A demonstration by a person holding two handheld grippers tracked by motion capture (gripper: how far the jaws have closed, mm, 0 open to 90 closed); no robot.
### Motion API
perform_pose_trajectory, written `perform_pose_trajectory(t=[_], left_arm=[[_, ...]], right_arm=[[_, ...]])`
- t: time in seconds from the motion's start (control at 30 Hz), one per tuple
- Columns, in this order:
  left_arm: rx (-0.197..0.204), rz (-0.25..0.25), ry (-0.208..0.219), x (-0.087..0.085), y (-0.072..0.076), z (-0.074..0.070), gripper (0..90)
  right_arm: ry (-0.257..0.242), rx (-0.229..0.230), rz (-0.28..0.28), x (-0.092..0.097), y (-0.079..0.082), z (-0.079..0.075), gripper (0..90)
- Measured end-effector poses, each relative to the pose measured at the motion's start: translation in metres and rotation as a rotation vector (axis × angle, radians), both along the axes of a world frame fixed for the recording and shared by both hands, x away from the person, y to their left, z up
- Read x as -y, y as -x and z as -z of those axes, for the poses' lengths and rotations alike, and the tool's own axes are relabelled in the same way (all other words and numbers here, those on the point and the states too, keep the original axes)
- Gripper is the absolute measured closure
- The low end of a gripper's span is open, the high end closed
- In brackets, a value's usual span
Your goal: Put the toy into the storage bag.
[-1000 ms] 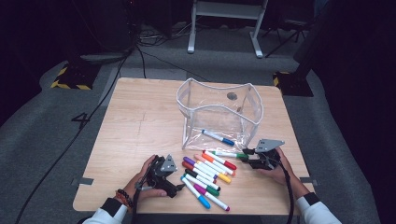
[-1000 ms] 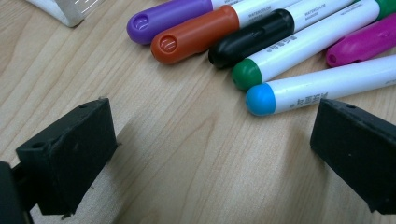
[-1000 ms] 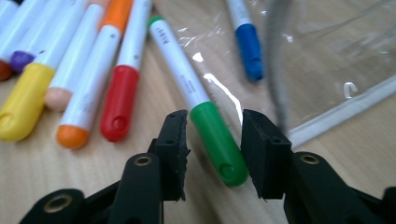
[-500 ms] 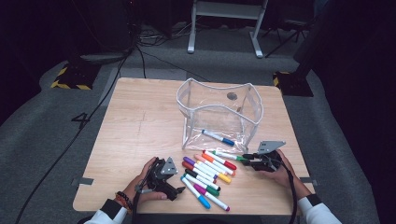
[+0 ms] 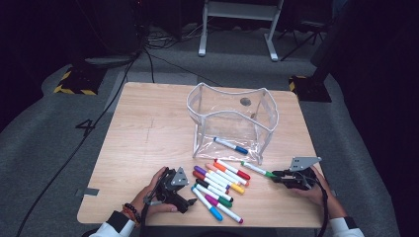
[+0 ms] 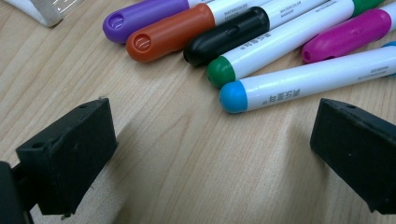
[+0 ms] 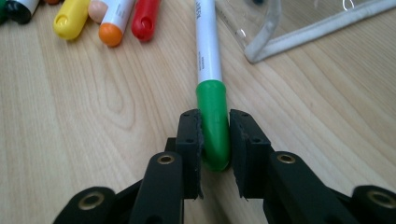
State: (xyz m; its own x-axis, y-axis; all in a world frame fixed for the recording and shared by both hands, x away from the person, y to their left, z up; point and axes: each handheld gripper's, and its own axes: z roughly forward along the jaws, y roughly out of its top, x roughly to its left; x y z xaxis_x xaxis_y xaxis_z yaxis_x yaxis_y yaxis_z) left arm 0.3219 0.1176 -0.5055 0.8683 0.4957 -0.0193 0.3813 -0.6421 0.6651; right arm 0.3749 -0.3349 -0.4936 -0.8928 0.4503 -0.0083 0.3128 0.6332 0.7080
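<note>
Green-capped marker (image 7: 212, 126) lies near the right edge of the wooden table (image 5: 148, 133); our right gripper (image 7: 215, 140) has just closed and clenches its cap. Our left gripper (image 6: 210, 154) rests released near the front edge.

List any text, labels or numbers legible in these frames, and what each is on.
"4": marked on the grey floor left of the table.
"WATERCOLOUR MARKER": on the black-capped marker, small, partly legible.
Print on the blue-capped marker and green-capped marker: too small to read.
</note>
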Motion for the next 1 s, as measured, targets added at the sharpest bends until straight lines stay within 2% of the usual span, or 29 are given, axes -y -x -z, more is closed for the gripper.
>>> perform_pose_trajectory(t=[0.1,0.2,0.27,0.33,0.43,0.53,0.67,0.7,0.8,1.0], left_arm=[[0.000,0.000,0.000,0.000,0.000,0.000,0.5],[0.000,0.000,0.000,0.000,0.000,0.000,0.5],[0.000,0.000,0.000,0.000,0.000,0.000,0.5],[0.000,0.000,0.000,0.000,0.000,0.000,0.5],[0.000,0.000,0.000,0.000,0.000,0.000,0.5],[0.000,0.000,0.001,0.000,0.000,0.000,0.5],[0.000,0.002,-0.002,0.000,0.000,0.000,0.5],[0.000,0.002,-0.001,0.000,0.000,0.000,0.5],[0.000,0.002,-0.001,0.000,0.000,0.000,0.5],[-0.002,0.007,-0.002,0.000,-0.001,0.000,0.5]], right_arm=[[0.023,0.011,0.004,0.004,0.007,-0.002,74.5],[0.043,0.001,0.011,0.003,0.011,-0.004,69.4],[0.057,0.013,0.030,-0.005,0.011,-0.008,66.9],[0.047,0.009,0.011,-0.015,0.007,-0.013,64.0],[0.096,0.011,-0.005,-0.027,0.000,-0.009,60.9],[0.047,-0.021,0.000,-0.028,-0.006,-0.004,62.2],[0.025,-0.019,0.026,-0.029,-0.005,-0.002,73.4],[0.019,-0.016,0.025,-0.030,-0.005,-0.002,73.7],[0.031,-0.005,0.015,-0.031,-0.004,-0.003,74.4],[0.033,0.001,0.011,-0.019,-0.001,-0.007,74.6]])
